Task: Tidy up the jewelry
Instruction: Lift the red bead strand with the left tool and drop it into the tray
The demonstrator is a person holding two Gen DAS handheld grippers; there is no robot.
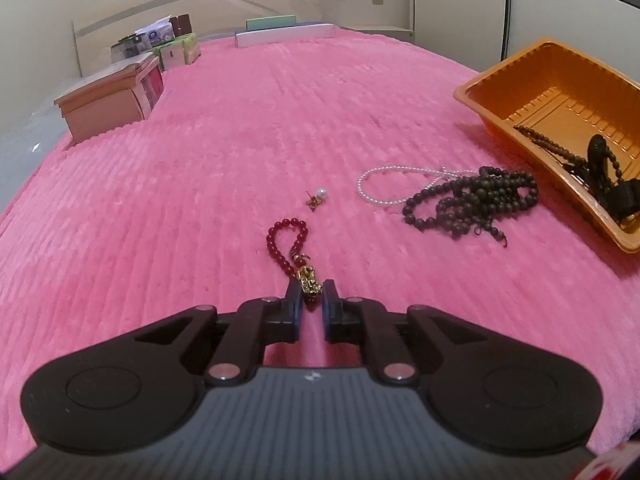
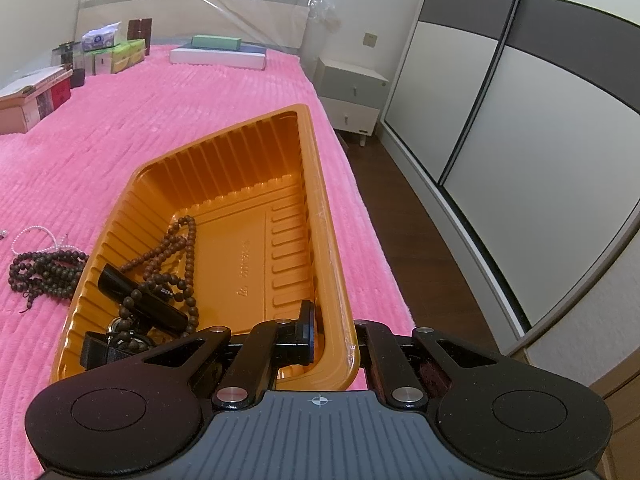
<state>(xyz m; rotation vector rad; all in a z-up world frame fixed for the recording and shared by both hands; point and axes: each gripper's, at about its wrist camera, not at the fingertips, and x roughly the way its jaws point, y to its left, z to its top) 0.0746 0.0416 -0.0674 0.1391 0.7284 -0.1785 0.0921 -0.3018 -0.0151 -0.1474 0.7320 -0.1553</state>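
Note:
A red bead bracelet (image 1: 285, 240) with a gold charm (image 1: 309, 283) lies on the pink bedspread (image 1: 180, 184). My left gripper (image 1: 311, 294) has its fingers on either side of the charm, nearly closed on it. A pearl earring (image 1: 318, 197), a white pearl string (image 1: 394, 186) and dark wooden beads (image 1: 470, 202) lie beyond. My right gripper (image 2: 334, 326) is shut on the near wall of the orange tray (image 2: 320, 184), one finger inside and one outside. The tray holds brown beads (image 2: 176, 256) and a black strap item (image 2: 140, 300).
A pink box (image 1: 110, 98), tissue packs (image 1: 176, 50) and flat boxes (image 1: 284, 32) stand at the bed's far end. The bed's right edge drops to a wooden floor (image 2: 420, 240), with a nightstand (image 2: 352, 96) and wardrobe (image 2: 540, 120) beyond.

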